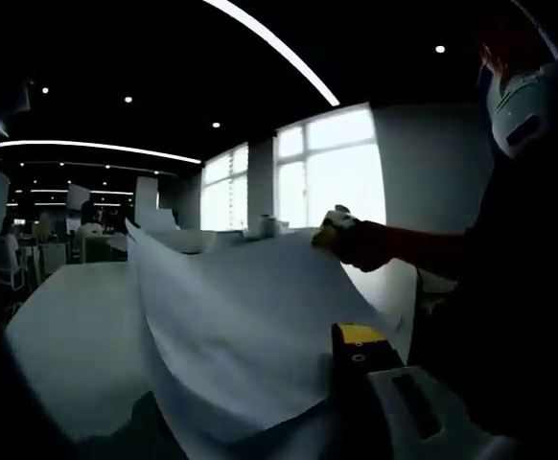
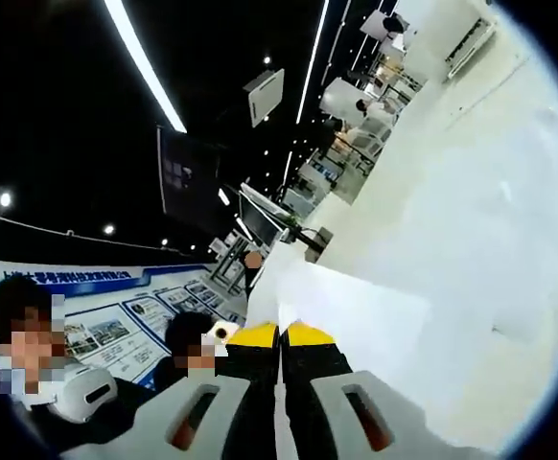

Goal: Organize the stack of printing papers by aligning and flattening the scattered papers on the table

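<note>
Yellow-tipped right gripper (image 2: 281,333) nearest lens, fingers pressed together on edge of paper sheet (image 2: 356,321). White bench (image 2: 471,192) runs behind it. Left gripper view: left gripper (image 1: 356,337), one yellow tip visible, finger spacing cannot be told; large paper sheet (image 1: 250,326) lifted, bowed above bench (image 1: 68,335); right gripper (image 1: 332,225) holds its far corner. Two seated people (image 2: 30,355), right gripper view.
</note>
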{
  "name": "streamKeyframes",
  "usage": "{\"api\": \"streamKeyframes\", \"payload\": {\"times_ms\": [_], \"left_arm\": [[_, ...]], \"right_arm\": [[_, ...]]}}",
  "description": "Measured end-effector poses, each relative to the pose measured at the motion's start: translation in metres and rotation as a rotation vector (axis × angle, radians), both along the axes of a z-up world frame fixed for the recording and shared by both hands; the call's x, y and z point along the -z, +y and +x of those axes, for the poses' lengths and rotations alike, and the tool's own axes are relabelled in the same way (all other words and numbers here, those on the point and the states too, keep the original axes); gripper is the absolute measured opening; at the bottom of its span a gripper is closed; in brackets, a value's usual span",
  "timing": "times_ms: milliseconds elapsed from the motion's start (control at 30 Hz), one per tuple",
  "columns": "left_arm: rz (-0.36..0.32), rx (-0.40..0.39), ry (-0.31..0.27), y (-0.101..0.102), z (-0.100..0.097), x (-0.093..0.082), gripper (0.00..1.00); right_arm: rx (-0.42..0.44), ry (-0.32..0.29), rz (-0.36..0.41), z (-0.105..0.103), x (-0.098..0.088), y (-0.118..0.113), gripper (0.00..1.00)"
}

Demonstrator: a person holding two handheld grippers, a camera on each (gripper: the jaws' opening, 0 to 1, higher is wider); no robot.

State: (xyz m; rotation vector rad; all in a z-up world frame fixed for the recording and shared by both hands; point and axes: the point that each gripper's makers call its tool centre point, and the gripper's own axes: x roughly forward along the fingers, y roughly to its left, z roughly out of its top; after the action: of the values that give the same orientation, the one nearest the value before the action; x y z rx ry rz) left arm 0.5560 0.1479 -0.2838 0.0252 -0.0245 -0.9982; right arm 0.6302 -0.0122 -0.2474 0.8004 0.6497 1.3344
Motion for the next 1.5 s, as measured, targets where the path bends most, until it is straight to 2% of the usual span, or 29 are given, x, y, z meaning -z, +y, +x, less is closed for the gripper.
{"api": "streamKeyframes", "payload": {"times_ms": [167,433,567,667,733,800,900,933,1100,1167,1267,1333,1400,1500], "left_arm": [[-0.001,0.002,0.007,0.000,0.001,0.000,0.31],[-0.002,0.005,0.019,-0.002,0.002,0.001,0.32],[-0.004,0.004,0.034,-0.003,0.003,0.001,0.32],[-0.030,-0.005,0.065,0.000,0.005,0.000,0.30],[-0.076,-0.028,0.090,0.005,0.008,-0.004,0.25],[-0.094,-0.027,0.091,0.007,0.007,-0.006,0.19],[-0.127,-0.019,0.088,0.010,0.005,-0.010,0.18],[-0.095,-0.011,0.044,0.008,0.004,-0.010,0.18],[-0.053,0.008,0.020,-0.002,0.000,-0.006,0.29],[-0.056,0.014,0.019,-0.002,-0.001,-0.007,0.32],[-0.099,0.007,0.044,0.002,0.002,-0.010,0.34],[-0.125,0.004,0.024,0.005,0.001,-0.015,0.34],[-0.165,0.014,0.011,0.007,-0.001,-0.021,0.36],[-0.203,0.015,0.031,0.011,0.001,-0.024,0.40]], "right_arm": [[-0.048,-0.060,0.059,0.000,-0.013,0.006,0.00],[-0.051,-0.065,0.073,0.007,-0.012,0.010,0.00],[-0.054,-0.057,0.059,0.008,-0.006,0.013,0.00],[-0.052,-0.058,0.026,0.007,0.001,0.015,0.00],[-0.042,-0.085,-0.007,0.008,0.006,0.016,0.00],[-0.036,-0.099,-0.023,0.010,0.008,0.015,0.00],[-0.031,-0.121,-0.048,0.016,0.011,0.015,0.00],[-0.042,-0.127,-0.044,0.016,0.011,0.015,0.00],[-0.099,-0.137,-0.046,0.010,0.007,0.022,0.00],[-0.144,-0.141,-0.058,0.003,0.006,0.024,0.00],[-0.176,-0.208,-0.072,-0.001,0.003,0.033,0.00],[-0.170,-0.231,-0.082,0.000,0.003,0.035,0.00],[-0.172,-0.230,-0.084,-0.002,0.003,0.035,0.00],[-0.169,-0.225,-0.063,0.000,-0.002,0.030,0.00]]}}
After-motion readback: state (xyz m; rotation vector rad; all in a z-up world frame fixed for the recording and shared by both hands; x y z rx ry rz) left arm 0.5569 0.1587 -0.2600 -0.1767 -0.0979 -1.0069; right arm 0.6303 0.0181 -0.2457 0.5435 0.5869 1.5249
